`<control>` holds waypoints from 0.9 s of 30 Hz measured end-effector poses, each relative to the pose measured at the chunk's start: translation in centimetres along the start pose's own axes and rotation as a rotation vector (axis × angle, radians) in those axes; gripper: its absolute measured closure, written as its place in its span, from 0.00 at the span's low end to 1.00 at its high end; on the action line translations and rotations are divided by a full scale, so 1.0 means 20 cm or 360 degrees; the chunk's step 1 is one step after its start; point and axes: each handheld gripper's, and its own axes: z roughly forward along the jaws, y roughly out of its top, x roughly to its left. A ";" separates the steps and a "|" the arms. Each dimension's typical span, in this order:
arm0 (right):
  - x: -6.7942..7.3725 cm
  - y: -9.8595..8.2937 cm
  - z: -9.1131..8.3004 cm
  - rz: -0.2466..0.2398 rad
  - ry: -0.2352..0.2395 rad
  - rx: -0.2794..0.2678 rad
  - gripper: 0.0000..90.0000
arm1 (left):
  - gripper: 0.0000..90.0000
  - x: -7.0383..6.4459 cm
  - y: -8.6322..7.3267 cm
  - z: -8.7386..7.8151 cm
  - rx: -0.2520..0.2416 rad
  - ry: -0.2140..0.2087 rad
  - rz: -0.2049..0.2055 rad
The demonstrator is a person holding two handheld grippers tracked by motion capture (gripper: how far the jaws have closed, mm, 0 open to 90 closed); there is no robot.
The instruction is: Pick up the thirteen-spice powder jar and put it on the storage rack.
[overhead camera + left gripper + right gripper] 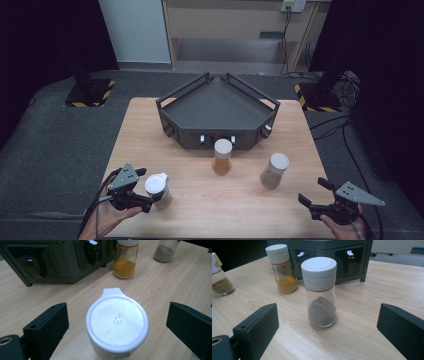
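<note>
The left gripper (pixel 148 187) straddles the white-lidded jar (pixel 117 322), jaws spread on either side, ready to close. The right gripper (pixel 314 192), also spread, faces the grey spice jar (pixel 321 292) just ahead.

Dark three-cornered tray rack (pixel 218 107) at far middle of wooden surface (pixel 280 200); turmeric-yellow spice jar (pixel 222 156) upright just before it.

Nothing to read here: the three jars (pixel 222 156) carry no labels, their white lids (pixel 117 320) are blank, and the dark rack (pixel 217 107) shows no lettering either.
</note>
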 end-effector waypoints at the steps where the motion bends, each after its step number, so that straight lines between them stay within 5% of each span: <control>1: 0.00 0.00 0.00 0.0001 0.0000 -0.0001 0.05 | 0.04 0.00 0.00 0.01 0.0002 0.0000 0.0002; 27: 0.00 0.00 0.00 -0.0003 -0.0005 0.0002 0.05 | 0.12 -0.01 -0.06 0.10 0.0029 0.0012 -0.0001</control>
